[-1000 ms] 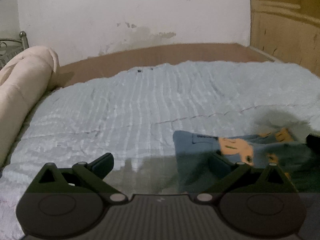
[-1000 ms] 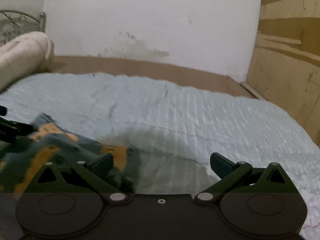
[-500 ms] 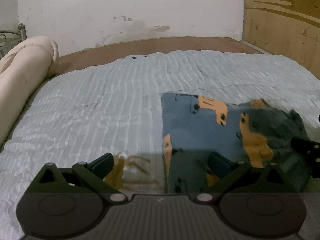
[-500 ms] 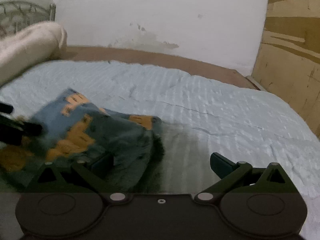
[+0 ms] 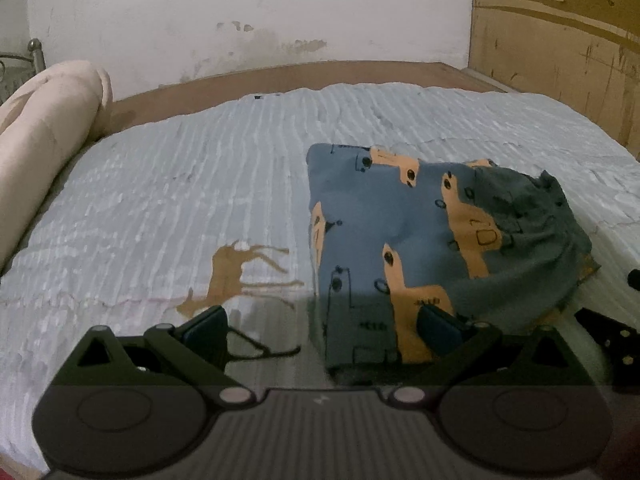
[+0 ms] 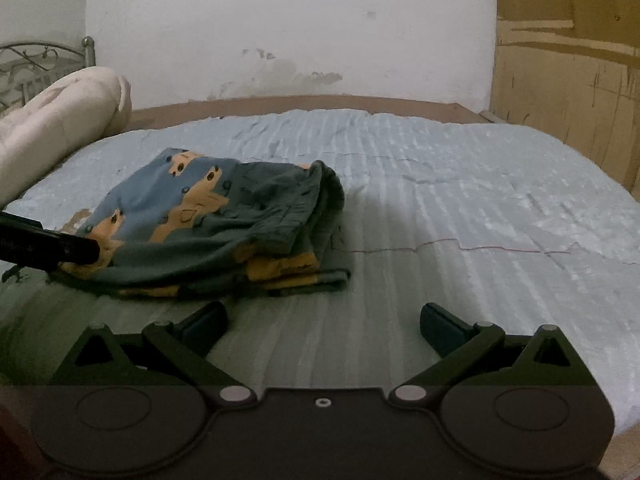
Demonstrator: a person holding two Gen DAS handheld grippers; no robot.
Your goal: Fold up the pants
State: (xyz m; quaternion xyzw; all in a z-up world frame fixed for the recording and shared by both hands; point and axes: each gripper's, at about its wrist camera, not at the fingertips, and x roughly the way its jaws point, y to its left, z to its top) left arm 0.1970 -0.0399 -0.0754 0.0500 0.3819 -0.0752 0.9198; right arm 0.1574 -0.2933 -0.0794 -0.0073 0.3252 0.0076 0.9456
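The pants [image 5: 404,236] are blue-grey with orange animal prints and lie in a folded bundle on the light blue bedspread [image 5: 200,184]. They also show in the right wrist view [image 6: 216,224], left of centre, layers stacked at the near edge. My left gripper [image 5: 320,328] is open and empty, its right finger over the bundle's near edge. My right gripper [image 6: 324,324] is open and empty, just short of the bundle and to its right. The left gripper's finger [image 6: 48,248] shows at the bundle's left side.
A rolled cream blanket [image 5: 44,136] lies along the bed's left side. A brown bed frame [image 5: 280,76] and white wall are behind, with wooden panelling [image 5: 560,48] at the right. An orange deer print [image 5: 236,272] marks the bedspread.
Both grippers have pulled back from the pants and lowered their view. The bundle now lies still and whole on the bed, farther from both.
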